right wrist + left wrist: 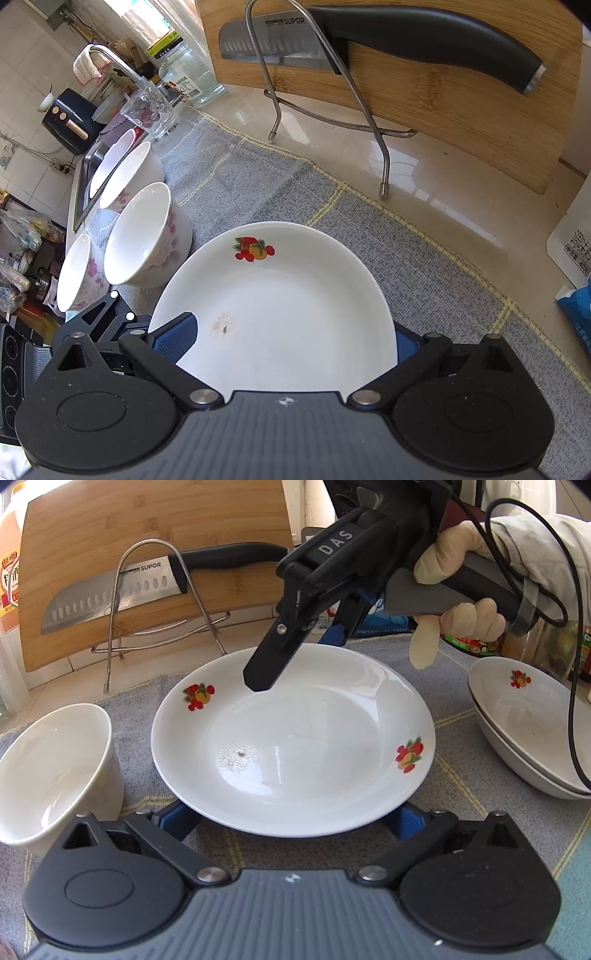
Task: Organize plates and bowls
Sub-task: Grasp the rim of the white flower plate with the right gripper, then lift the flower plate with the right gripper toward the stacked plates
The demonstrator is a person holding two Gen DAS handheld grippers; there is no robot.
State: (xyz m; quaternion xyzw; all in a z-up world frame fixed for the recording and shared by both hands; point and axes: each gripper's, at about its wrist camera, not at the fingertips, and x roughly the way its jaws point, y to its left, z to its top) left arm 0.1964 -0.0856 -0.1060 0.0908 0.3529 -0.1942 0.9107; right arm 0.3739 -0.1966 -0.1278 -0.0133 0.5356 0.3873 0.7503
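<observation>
Left wrist view
Plates: one white plate (291, 746) with two fruit prints, flat on the grey mat (458, 771), round, so no long axis.
Left claw (291, 821): spread wide, the plate's near rim between its blue fingers; contact cannot be told.
Right claw (317, 646): over the plate's far rim, held by a gloved hand (454, 602); its gap cannot be told.
Bowls: one to the claw's left (51, 771), two stacked at right (532, 734).

Right wrist view
Right claw (284, 338): wide apart, both blue pads beside the plate's (280, 317) rim.
Bowls: three floral ones (144, 236) at left, standing upright.
Knife: one (369, 40) ahead, on the board (461, 110).
</observation>
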